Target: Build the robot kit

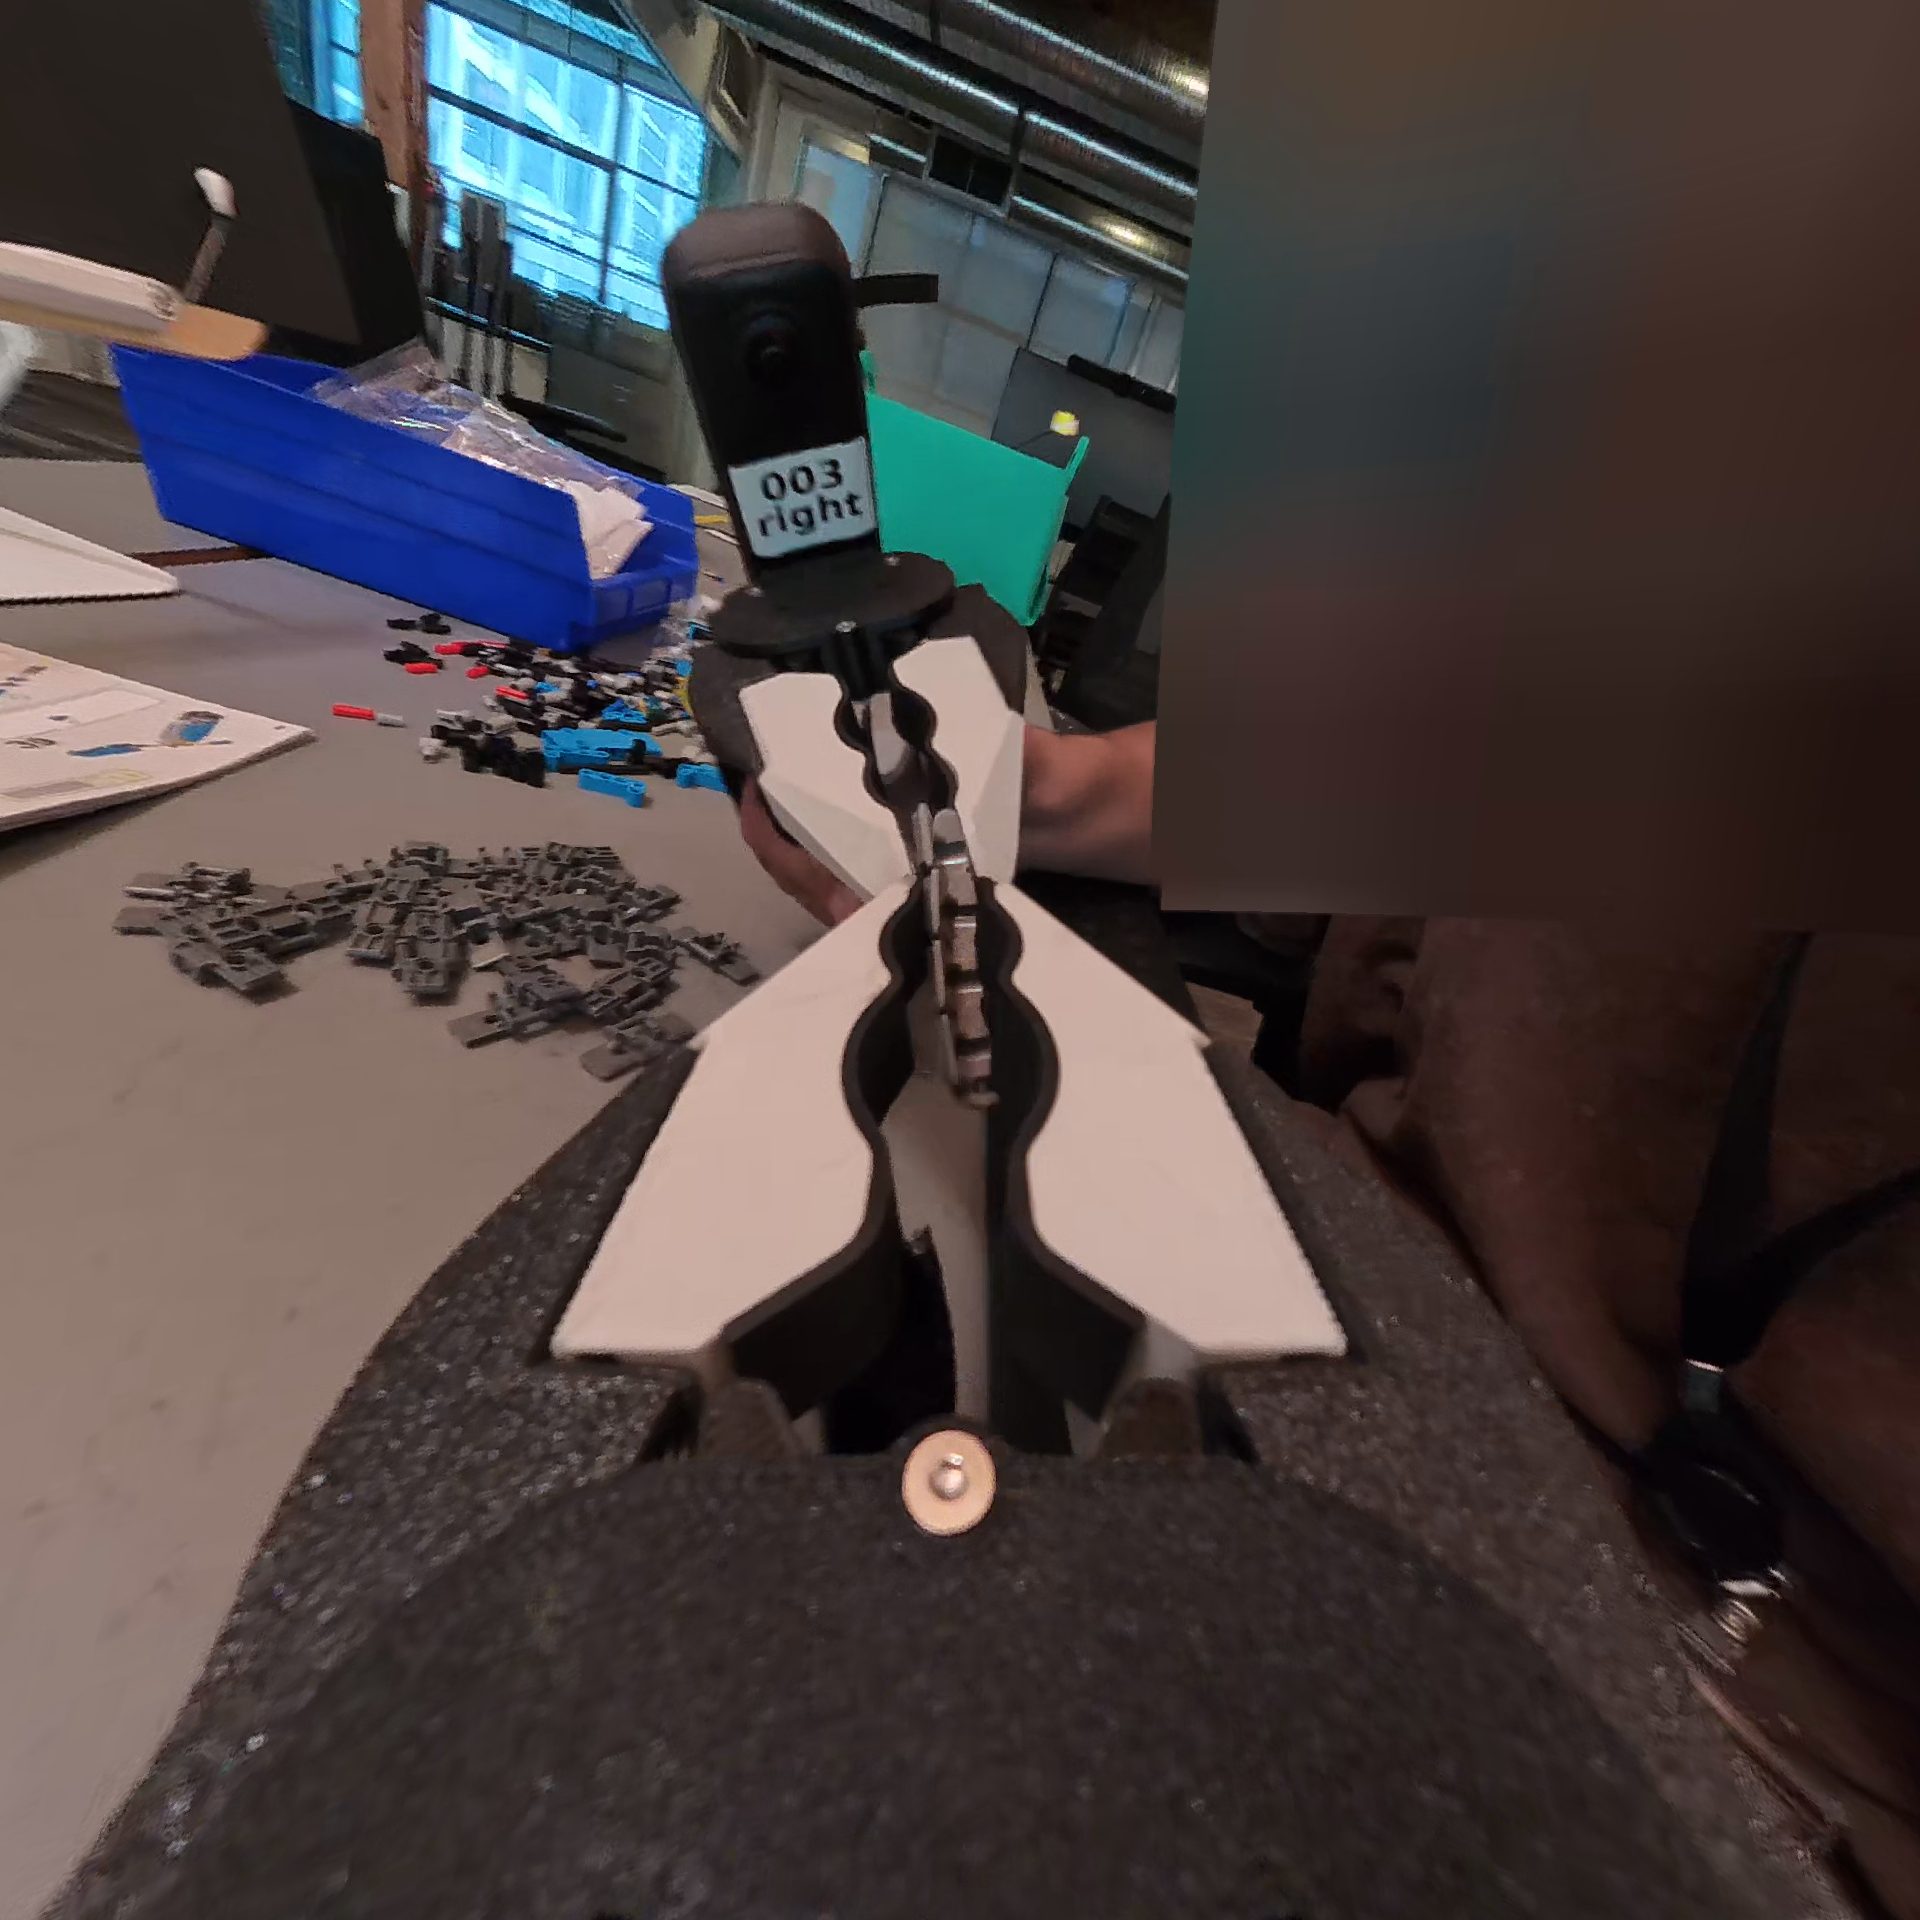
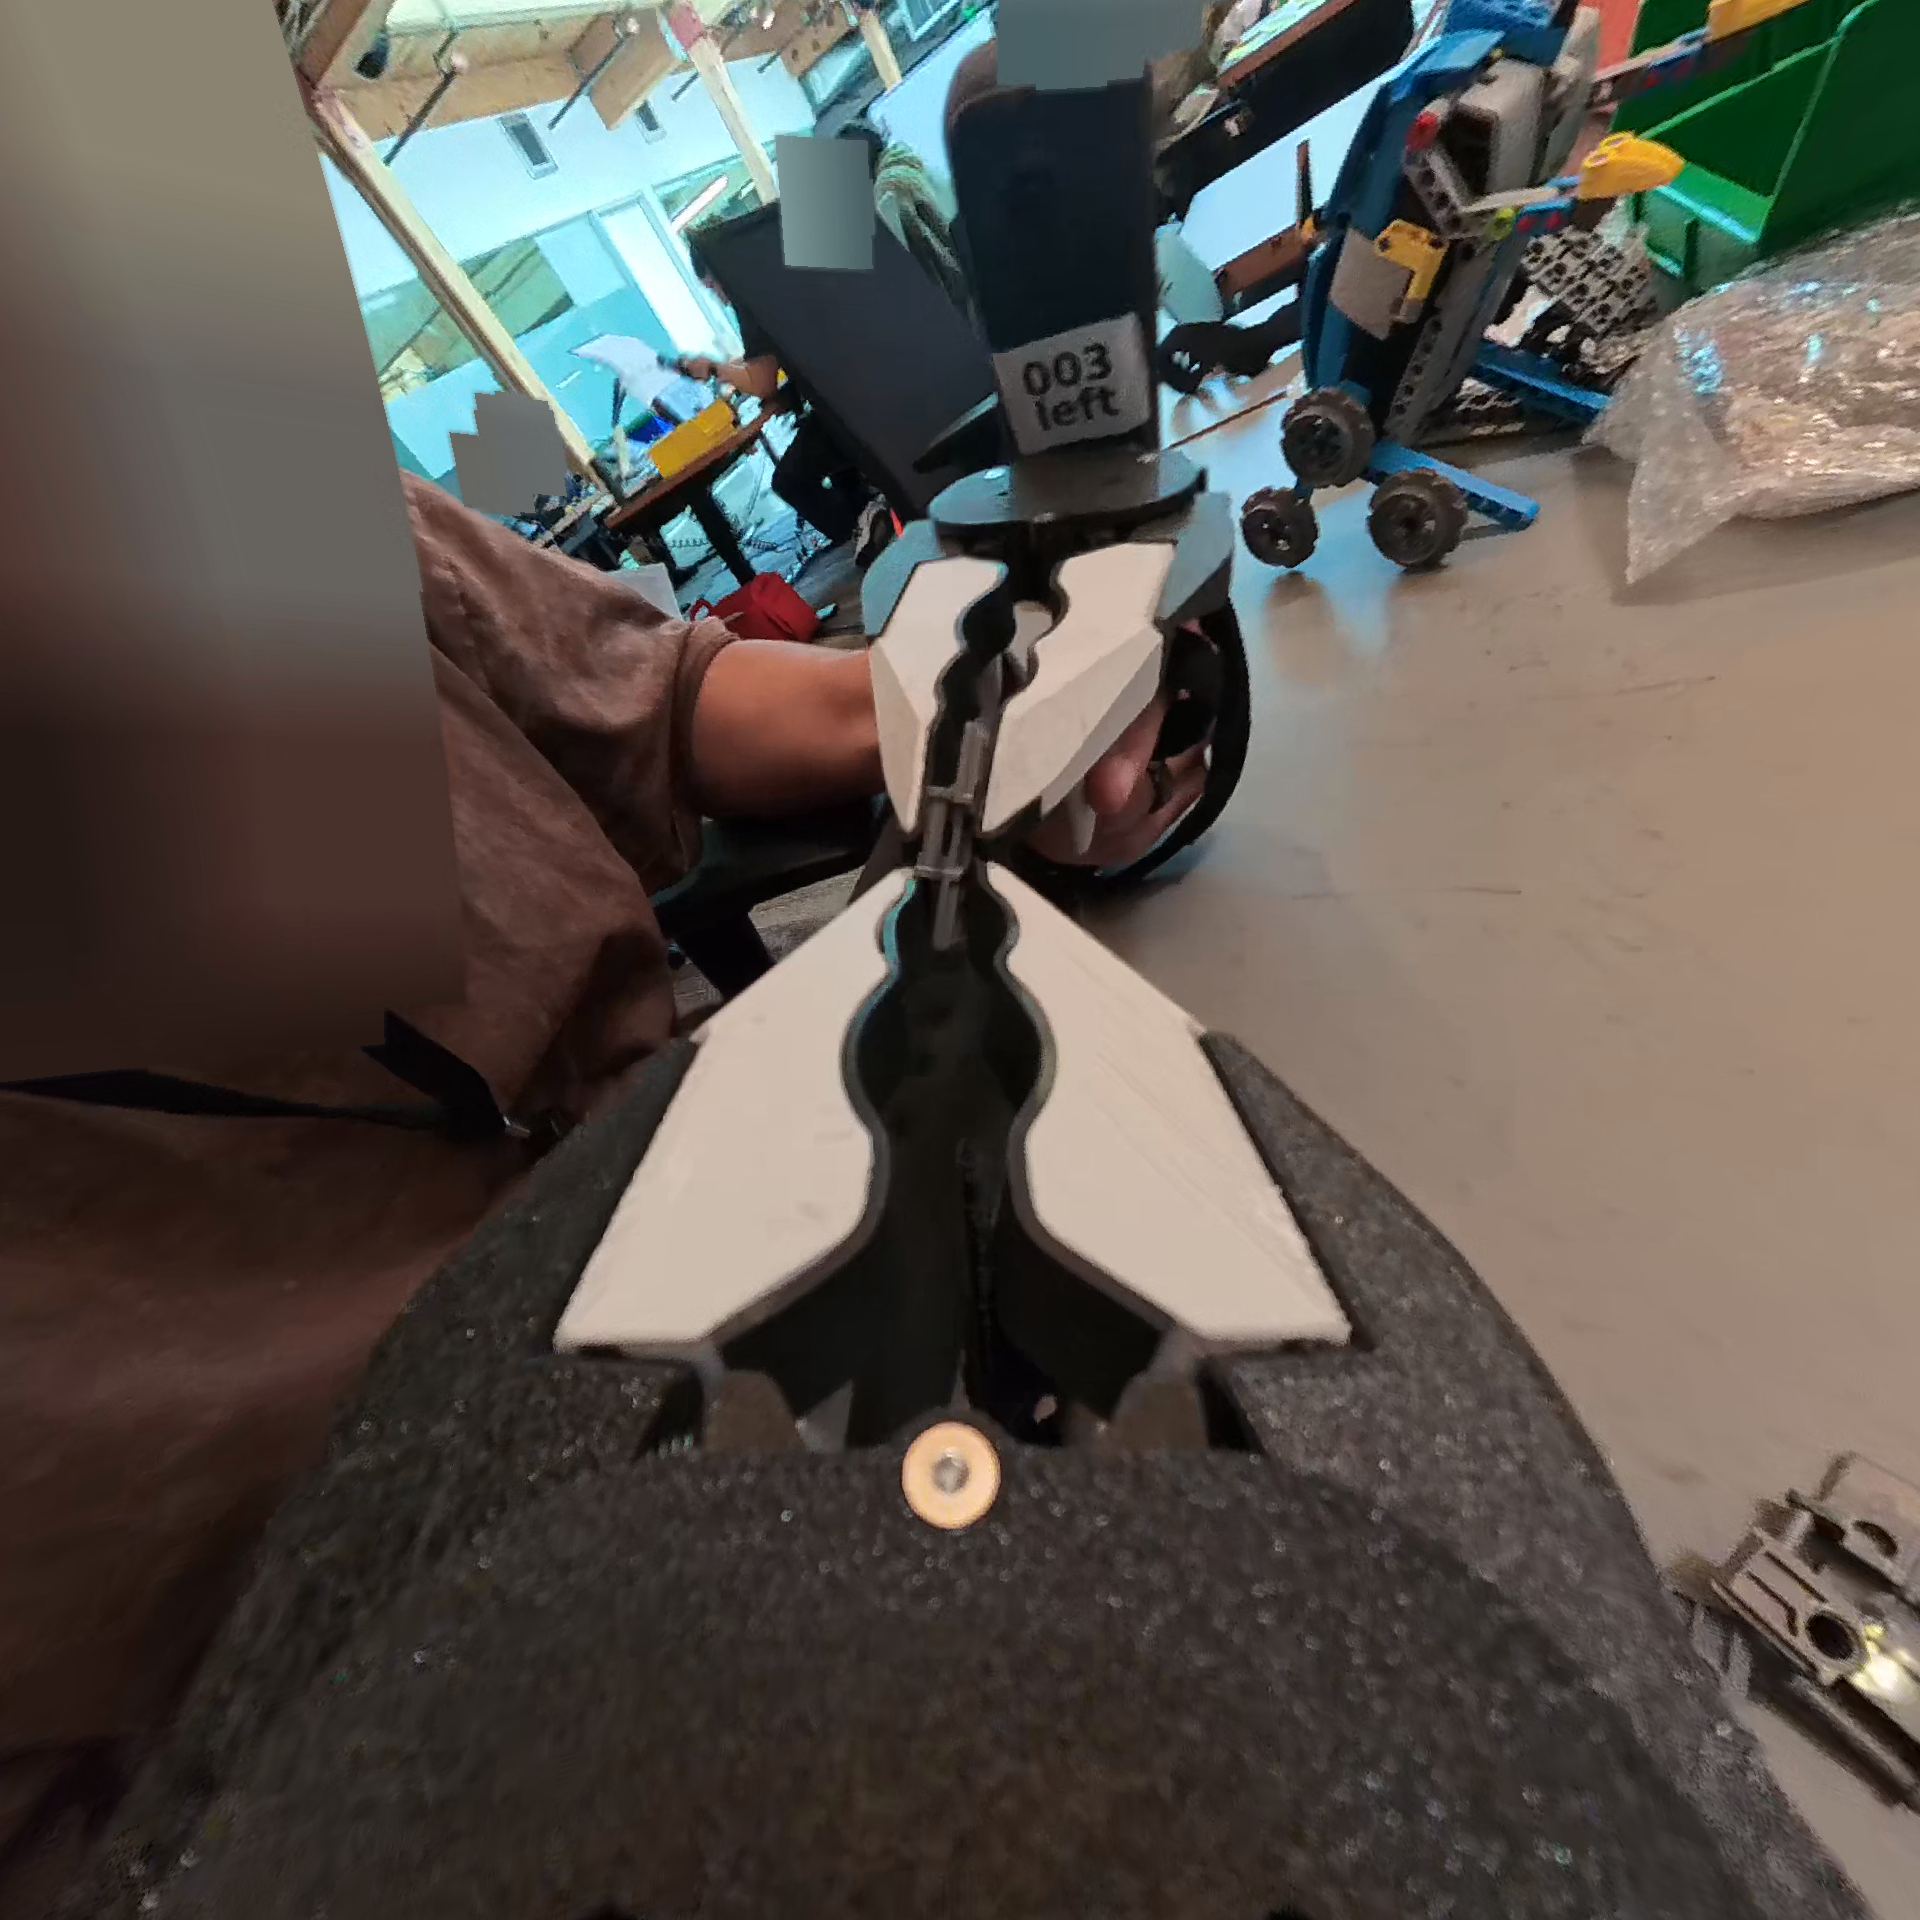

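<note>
My left gripper (image 1: 954,894) is shut on a short grey track-link strip (image 1: 961,987) that lies between its white fingers. My right gripper (image 1: 935,847) faces it tip to tip, shut on another grey link strip (image 1: 891,750). In the right wrist view my right gripper (image 2: 948,883) grips its links (image 2: 943,914), and my left gripper (image 2: 951,821) opposite grips its own (image 2: 971,758). The two strips meet end to end between the tips, above the grey table. I cannot tell whether they are joined.
A pile of dark grey track links (image 1: 416,925), mixed blue, black and red pieces (image 1: 561,717), a blue bin (image 1: 416,499) and a booklet (image 1: 104,738) lie to the left. A wheeled brick model (image 2: 1434,312), a bubble-wrap bag (image 2: 1787,384) and a loose grey part (image 2: 1818,1621) lie to the right. Left and right tips are no more than a few centimetres apart.
</note>
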The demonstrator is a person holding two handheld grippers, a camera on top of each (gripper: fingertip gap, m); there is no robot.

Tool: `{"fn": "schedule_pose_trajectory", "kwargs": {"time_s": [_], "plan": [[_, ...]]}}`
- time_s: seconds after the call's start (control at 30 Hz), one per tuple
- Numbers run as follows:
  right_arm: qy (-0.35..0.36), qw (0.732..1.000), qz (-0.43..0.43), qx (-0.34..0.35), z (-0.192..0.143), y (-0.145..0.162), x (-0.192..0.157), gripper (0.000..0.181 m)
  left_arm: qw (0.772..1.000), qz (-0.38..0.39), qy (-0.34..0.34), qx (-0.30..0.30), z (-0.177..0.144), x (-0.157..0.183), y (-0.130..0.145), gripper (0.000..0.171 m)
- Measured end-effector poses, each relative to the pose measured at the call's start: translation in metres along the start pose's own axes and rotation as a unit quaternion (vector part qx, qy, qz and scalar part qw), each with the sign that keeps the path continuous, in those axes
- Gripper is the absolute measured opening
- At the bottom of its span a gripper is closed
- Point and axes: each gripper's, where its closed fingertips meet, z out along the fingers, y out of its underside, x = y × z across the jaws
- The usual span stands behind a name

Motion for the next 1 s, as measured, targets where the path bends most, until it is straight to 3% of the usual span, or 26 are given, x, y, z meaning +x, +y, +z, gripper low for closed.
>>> {"fn": "schedule_pose_trajectory", "kwargs": {"time_s": [0.07, 0.23, 0.33, 0.6, 0.83, 1.0], "plan": [[0.025, 1.0, 0.008, 0.012, -0.001, -0.003, 0.011, 0.007, 1.0, 0.0, -0.027, -0.002, -0.001, -0.01, 0.0, 0.007], [0.137, 0.982, -0.121, -0.048, -0.009, 0.005, 0.031, 0.022, 0.994, 0.057, -0.081, -0.042, 0.003, -0.019, 0.012, 0.007], [0.143, 0.977, -0.147, -0.061, -0.007, 0.009, 0.028, 0.011, 0.991, 0.08, -0.097, -0.051, 0.003, -0.021, 0.014, 0.007], [0.146, 0.96, -0.223, -0.086, -0.006, 0.013, 0.021, 0.007, 0.987, 0.115, -0.092, -0.061, 0.006, -0.014, 0.017, 0.007], [0.113, 0.973, -0.189, -0.075, -0.004, 0.013, 0.015, 0.007, 0.991, 0.101, -0.074, -0.047, 0.006, -0.01, 0.013, 0.007], [0.135, 0.985, -0.107, -0.031, -0.008, 0.0, 0.034, 0.011, 0.992, 0.043, -0.114, -0.027, -0.001, -0.033, 0.006, 0.007]]}}
